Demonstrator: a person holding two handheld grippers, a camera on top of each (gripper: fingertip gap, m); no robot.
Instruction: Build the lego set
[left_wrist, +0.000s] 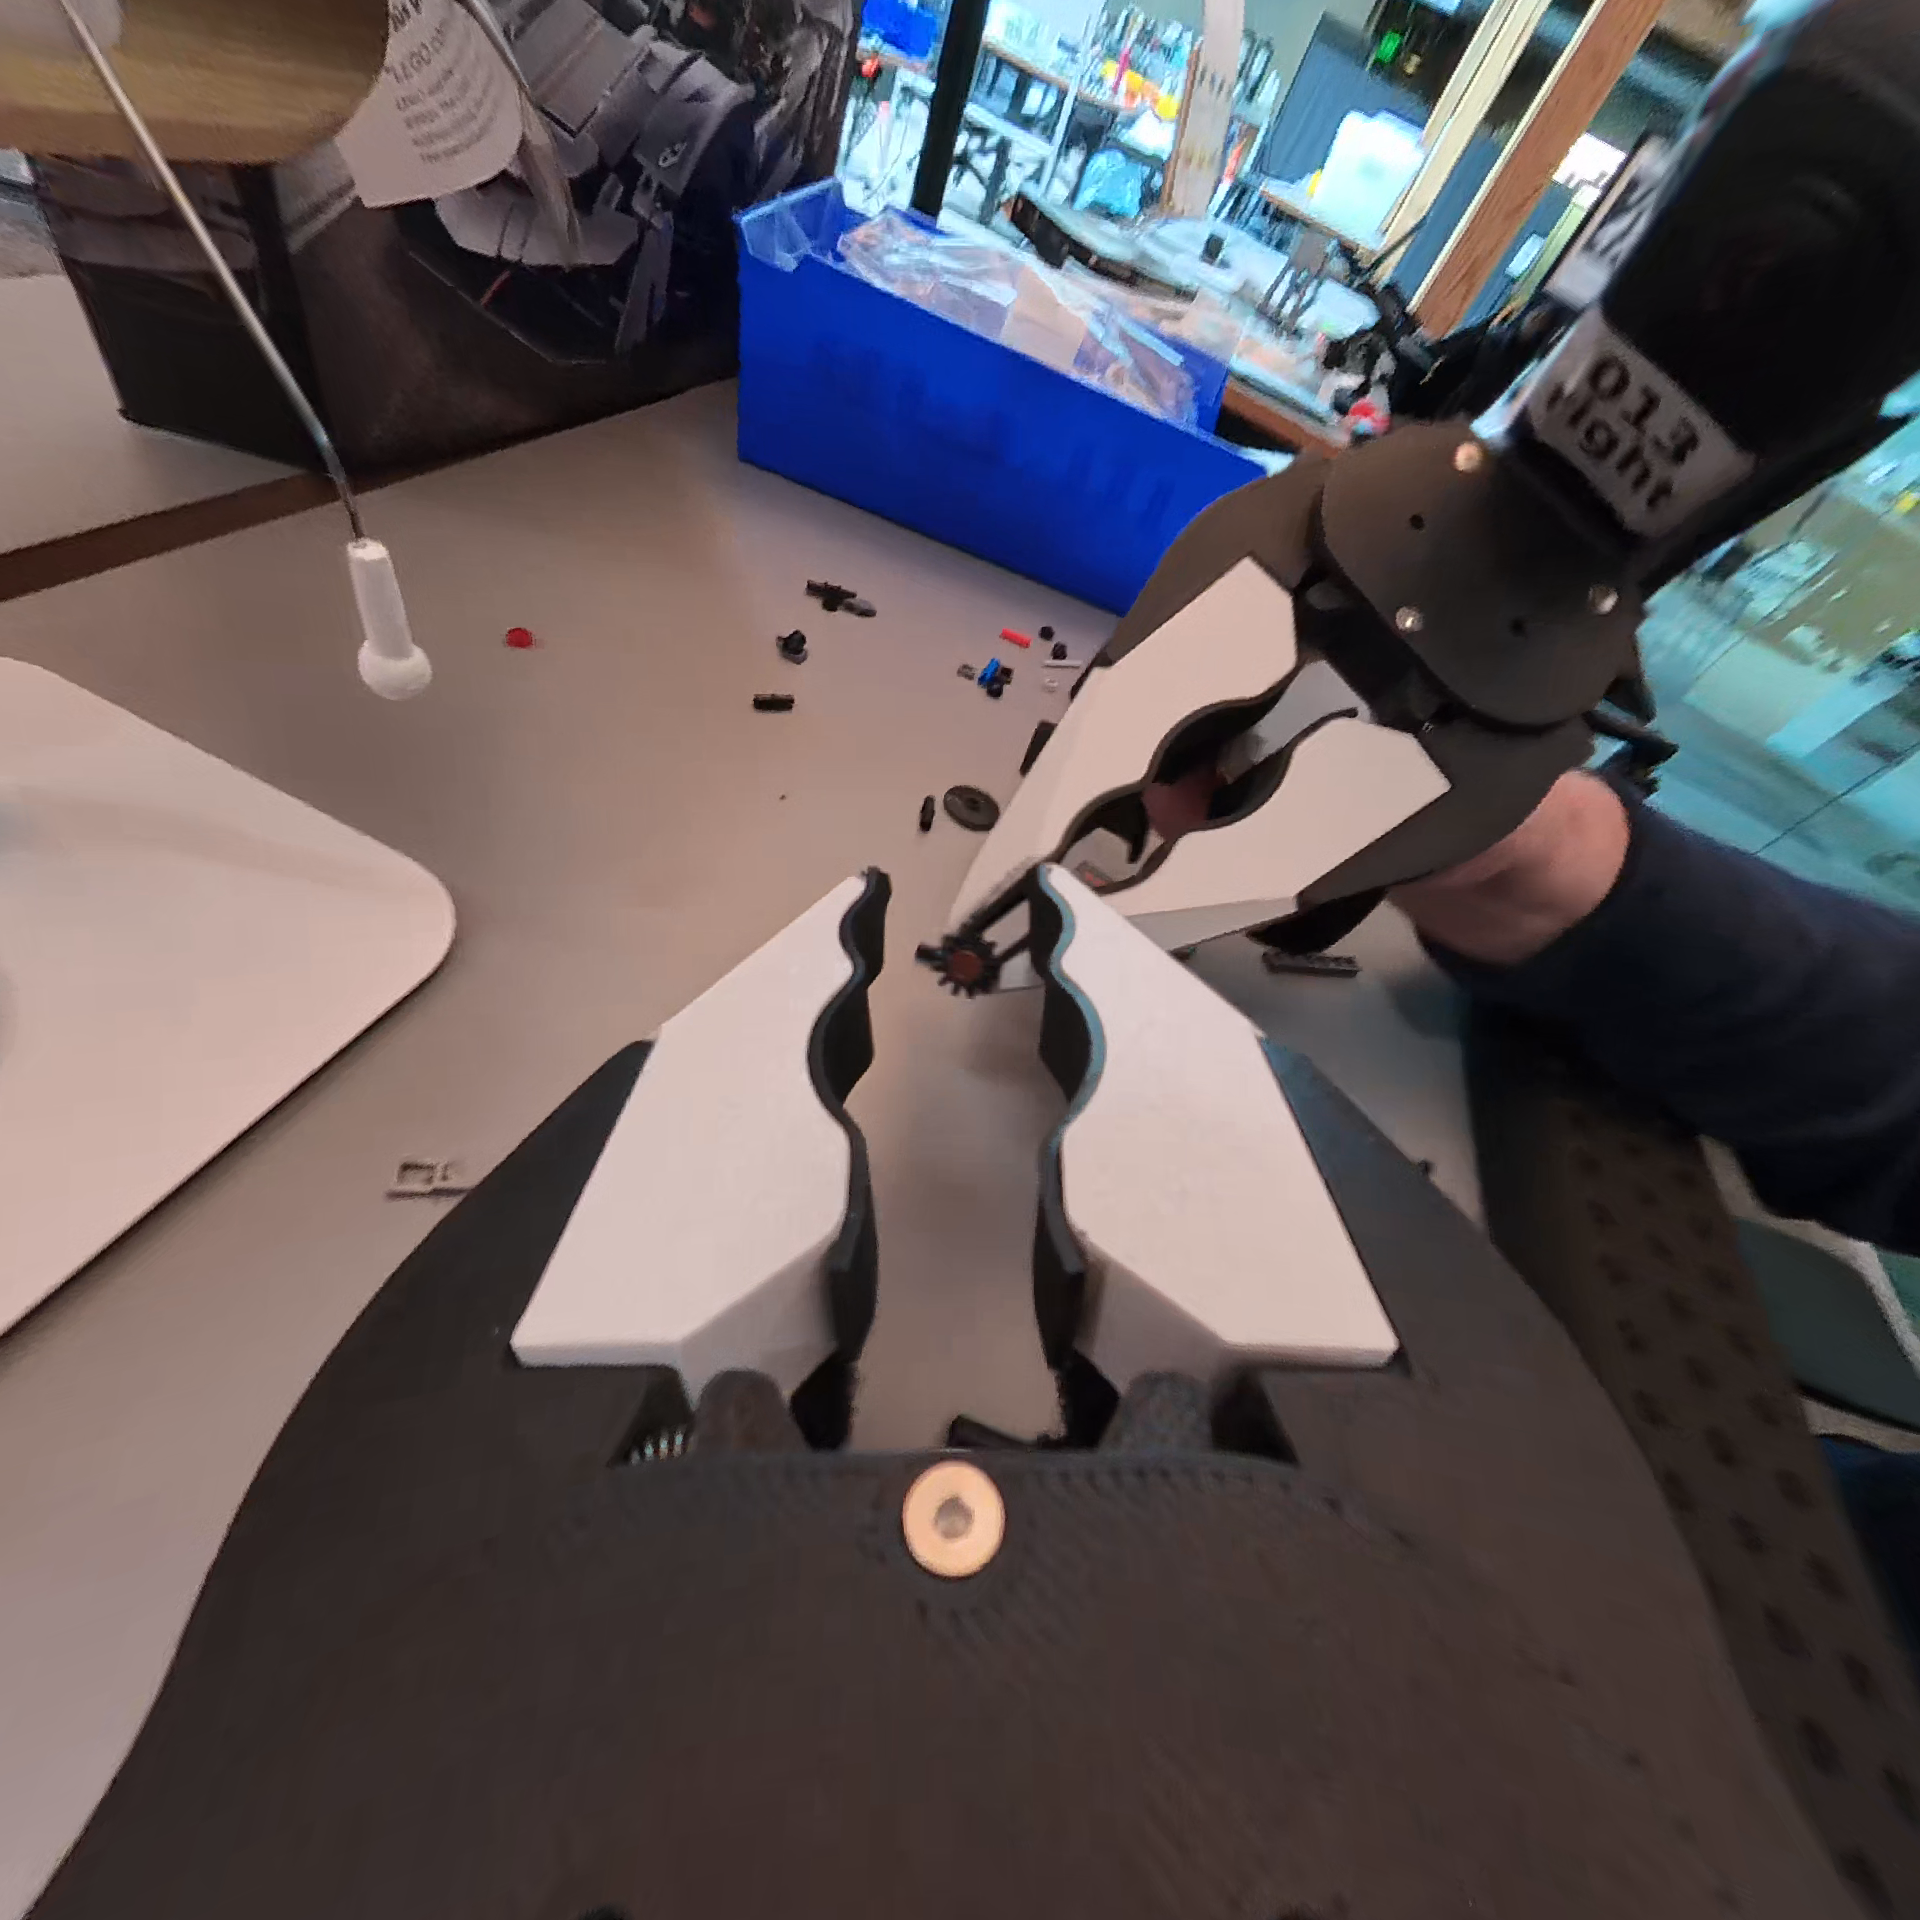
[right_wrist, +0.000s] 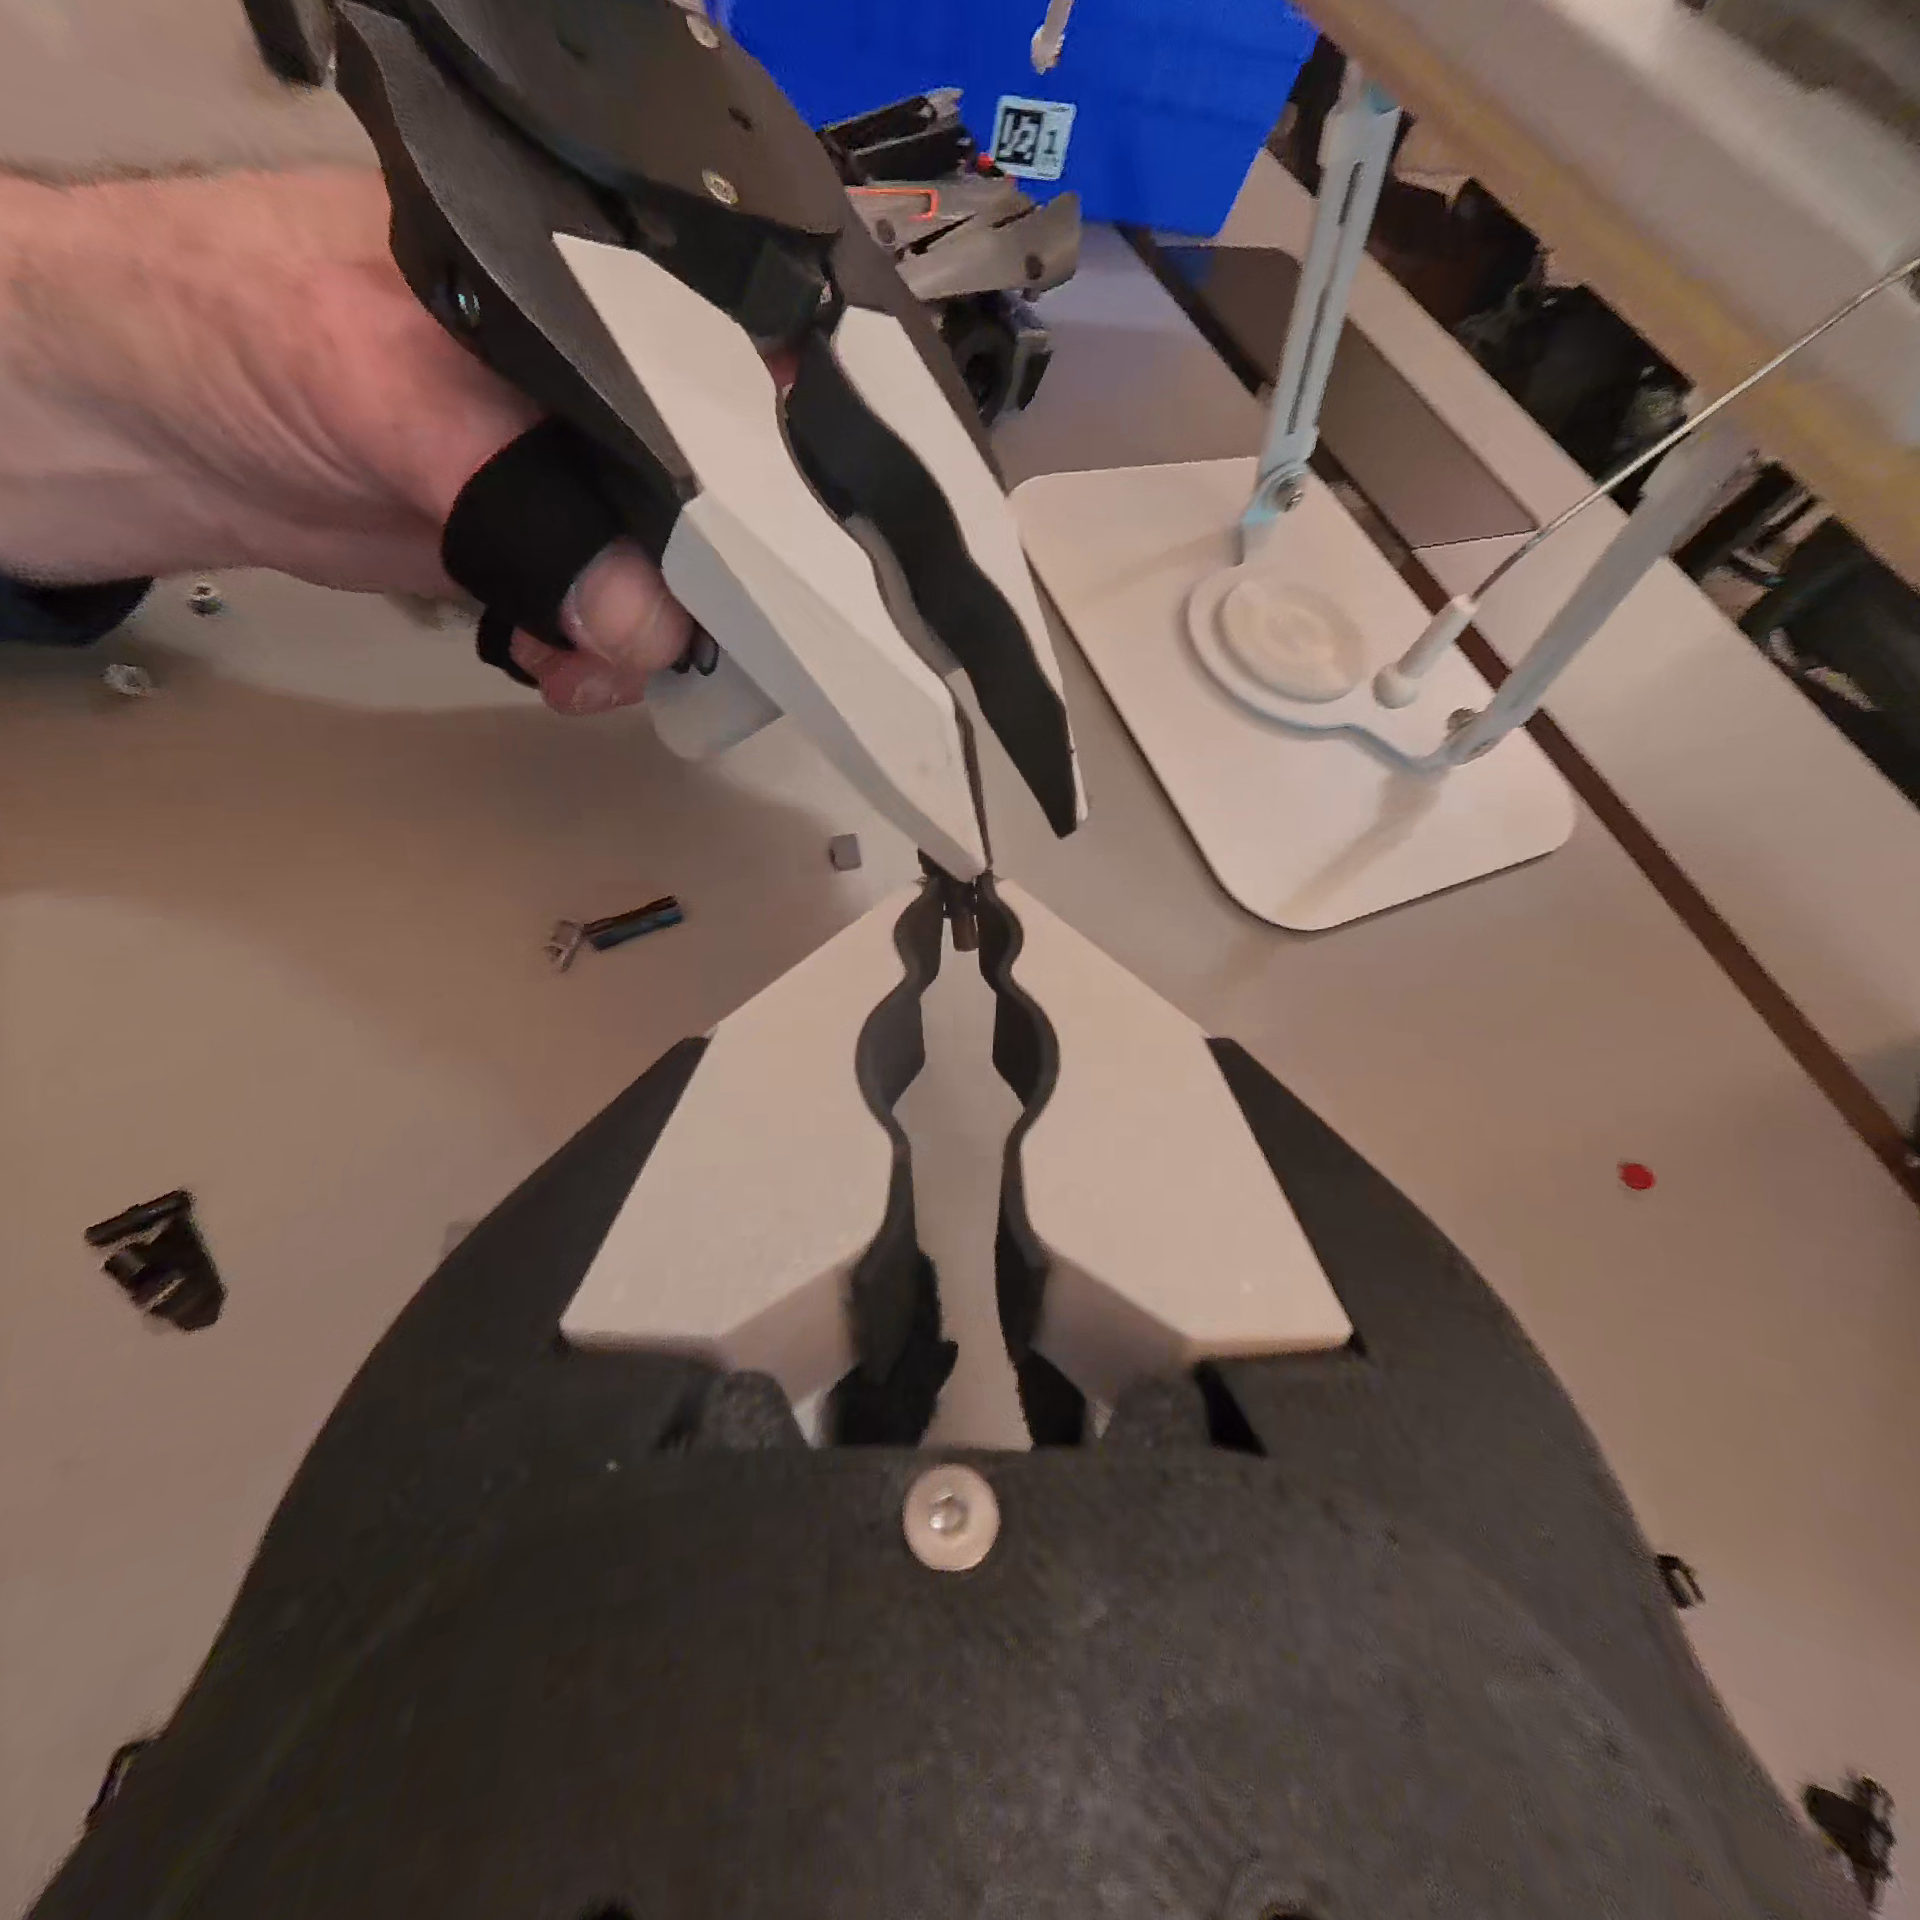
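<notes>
Left wrist view: the left tongs (left_wrist: 961, 914) stand parted and bare over the counter (left_wrist: 623, 831), with the small black gear piece (left_wrist: 966, 964) between their tips, pinched by the right tongs (left_wrist: 1013, 914). Loose pieces (left_wrist: 821, 644) lie beyond the gear, toward the blue bin (left_wrist: 977, 457).

Right wrist view: the right tongs (right_wrist: 958, 904) are clenched on the gear piece (right_wrist: 961, 920), and the left tongs (right_wrist: 1023, 831) meet them just above.

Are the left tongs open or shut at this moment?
Open. In the left wrist view the left tongs show a clear gap between the fingertips, with table visible through it. The small black gear is held by the right tongs.
</notes>
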